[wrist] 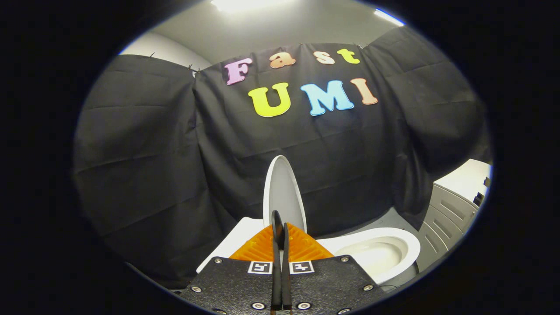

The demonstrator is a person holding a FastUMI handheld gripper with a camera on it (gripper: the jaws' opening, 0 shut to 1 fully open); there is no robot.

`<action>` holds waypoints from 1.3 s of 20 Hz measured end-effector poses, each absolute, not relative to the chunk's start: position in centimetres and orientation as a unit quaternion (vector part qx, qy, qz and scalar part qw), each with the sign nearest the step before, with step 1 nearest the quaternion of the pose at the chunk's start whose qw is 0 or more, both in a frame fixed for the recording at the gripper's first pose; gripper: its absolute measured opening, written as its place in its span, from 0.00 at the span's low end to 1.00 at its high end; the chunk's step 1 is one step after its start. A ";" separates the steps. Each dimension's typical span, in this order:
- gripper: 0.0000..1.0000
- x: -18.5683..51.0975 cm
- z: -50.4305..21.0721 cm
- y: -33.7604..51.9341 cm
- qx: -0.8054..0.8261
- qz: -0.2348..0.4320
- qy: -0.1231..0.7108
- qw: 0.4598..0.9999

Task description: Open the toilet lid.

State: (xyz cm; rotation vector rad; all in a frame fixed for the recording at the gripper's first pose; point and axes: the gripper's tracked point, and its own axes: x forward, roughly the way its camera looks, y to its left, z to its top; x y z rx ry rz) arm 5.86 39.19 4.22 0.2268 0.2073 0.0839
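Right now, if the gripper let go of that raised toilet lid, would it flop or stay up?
The toilet lid looks like a stiff, thin shell standing about upright, so it might stay up. The gripper appears pinched on its lower edge; a small nudge could tip it onto the bowl.

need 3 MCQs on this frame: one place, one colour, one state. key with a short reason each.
1. Where is the toilet lid relative to the hand-held gripper?
A. just ahead of the fingertips
B. lying on the bowl
C. on the cabinet

2. What colour is the toilet bowl?
A. black
B. white
C. blue

3. What state is the lid in?
A. shut flat
B. raised upright
C. detached on the floor

Key: 1 A, the lid rises right beyond the fingertips; 2 B, rim and basin are white; 3 B, it stands on edge with the bowl uncovered. The gripper's fingers are closed together, holding nothing.
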 end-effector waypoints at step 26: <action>0.00 6.0 2.8 50.2 0.016 0.139 0.113 0.984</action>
